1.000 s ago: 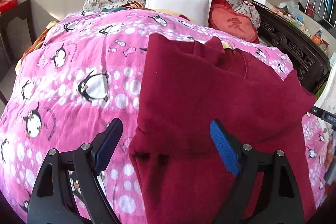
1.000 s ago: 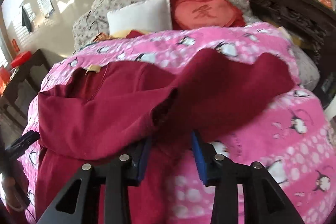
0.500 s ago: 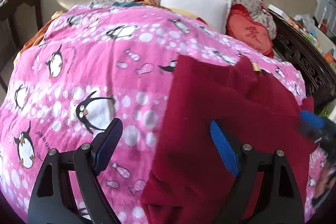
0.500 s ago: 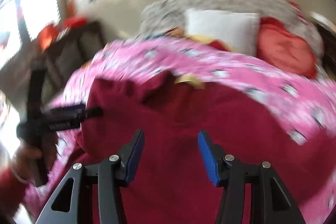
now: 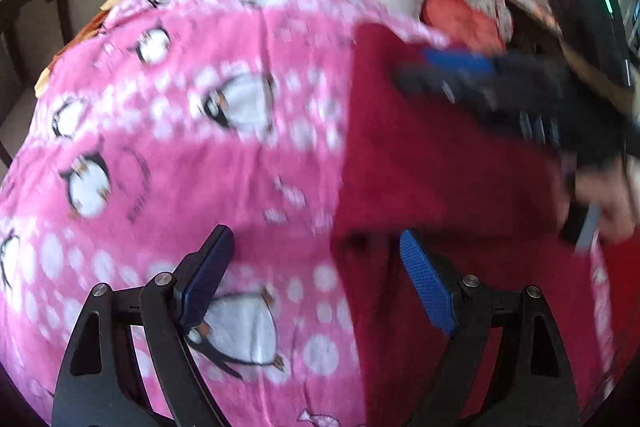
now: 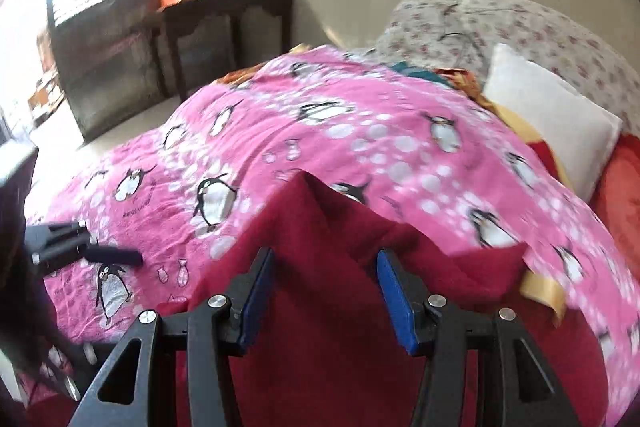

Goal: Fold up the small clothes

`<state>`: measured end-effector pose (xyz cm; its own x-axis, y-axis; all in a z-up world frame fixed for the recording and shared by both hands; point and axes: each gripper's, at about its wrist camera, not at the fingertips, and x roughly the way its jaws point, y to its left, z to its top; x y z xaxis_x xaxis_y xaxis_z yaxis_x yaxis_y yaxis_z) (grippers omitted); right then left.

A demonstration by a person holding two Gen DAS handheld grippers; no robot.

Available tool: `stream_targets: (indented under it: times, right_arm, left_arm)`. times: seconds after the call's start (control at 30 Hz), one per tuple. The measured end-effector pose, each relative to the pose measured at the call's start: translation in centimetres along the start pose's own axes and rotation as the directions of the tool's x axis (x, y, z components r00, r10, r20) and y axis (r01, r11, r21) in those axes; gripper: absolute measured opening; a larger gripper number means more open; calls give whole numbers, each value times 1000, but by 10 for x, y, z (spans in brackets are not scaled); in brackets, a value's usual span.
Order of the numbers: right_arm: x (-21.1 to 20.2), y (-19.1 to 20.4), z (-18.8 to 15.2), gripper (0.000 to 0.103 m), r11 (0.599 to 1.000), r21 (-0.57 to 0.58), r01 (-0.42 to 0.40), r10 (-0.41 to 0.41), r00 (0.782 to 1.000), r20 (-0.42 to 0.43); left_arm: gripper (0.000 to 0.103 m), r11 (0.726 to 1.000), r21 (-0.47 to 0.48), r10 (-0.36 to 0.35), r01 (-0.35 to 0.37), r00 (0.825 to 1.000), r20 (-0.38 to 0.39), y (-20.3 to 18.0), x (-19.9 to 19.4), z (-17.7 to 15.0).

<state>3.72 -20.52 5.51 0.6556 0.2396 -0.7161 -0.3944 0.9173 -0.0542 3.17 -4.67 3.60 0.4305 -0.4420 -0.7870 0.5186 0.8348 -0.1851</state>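
Note:
A dark red garment (image 5: pixel 440 179) lies folded on the pink penguin blanket (image 5: pixel 200 167), its left edge straight. My left gripper (image 5: pixel 316 267) is open just above that edge, with blanket under one finger and red cloth under the other, and nothing is gripped. In the left wrist view my right gripper (image 5: pixel 416 69) shows blurred over the garment's far part, with a hand (image 5: pixel 608 195) behind it. My right gripper (image 6: pixel 326 291) is open above the garment (image 6: pixel 340 227), where a pointed fold sticks up; its pads do not press the cloth. The left gripper (image 6: pixel 86 245) is at the left.
A white pillow (image 6: pixel 552 123), a red cushion (image 6: pixel 624 195) and a floral quilt (image 6: pixel 520 23) pile up at the bed's head. A dark wooden table (image 6: pixel 224 15) with red boxes stands beyond the bed by the window. The blanket (image 6: pixel 360 131) covers the bed around the garment.
My right gripper let go of the folded-over sleeve, opened and swung left across the garment while rolling. The left gripper slid left and lower, to the garment's left edge.

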Motion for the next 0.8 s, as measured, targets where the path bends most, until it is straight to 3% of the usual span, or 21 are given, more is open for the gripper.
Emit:
stream_targets:
  times: [0.03,0.07,0.13,0.23,0.37,0.5,0.63,0.7,0.77,0.8]
  right_arm:
    - [7,2,3,40,1000,-17,6,-6,1000,-14]
    - [11,4,4,22,1000,-24,10,-11,1000,-25]
    - [9,6,10,4,1000,-13,17,-17,1000,-11]
    - [-2,11,26,4,1000,12,2,-3,997,82]
    - [24,24,42,4,1000,6,9,-9,998,63]
    - [46,31,41,4,999,24,32,-34,998,45]
    - [-4,11,20,9,991,123,-44,38,998,55]
    - [-42,-1,-4,23,989,145,5,-16,997,72]
    - [-85,-21,-39,55,977,191,94,-111,991,80]
    - [-102,-32,-55,59,962,224,154,-174,982,72]
  left_arm:
    - [85,999,30,38,-38,999,15,-5,4,-3]
    - [85,997,52,59,-60,998,28,-9,6,-4]
    - [85,992,83,87,-91,995,50,-15,9,-6]
    - [85,995,66,71,-76,994,84,-11,6,-10]
    - [85,1000,1,25,-25,994,109,0,2,-13]
    - [85,1000,-5,4,-4,994,112,4,-4,-13]
    - [85,1000,-3,1,0,990,144,4,-24,-11]
    - [85,1000,11,-3,1,982,189,2,-37,-8]
    - [85,1000,24,-11,6,971,240,-4,-54,-4]
    - [85,1000,24,-18,12,967,254,-8,-59,-1]
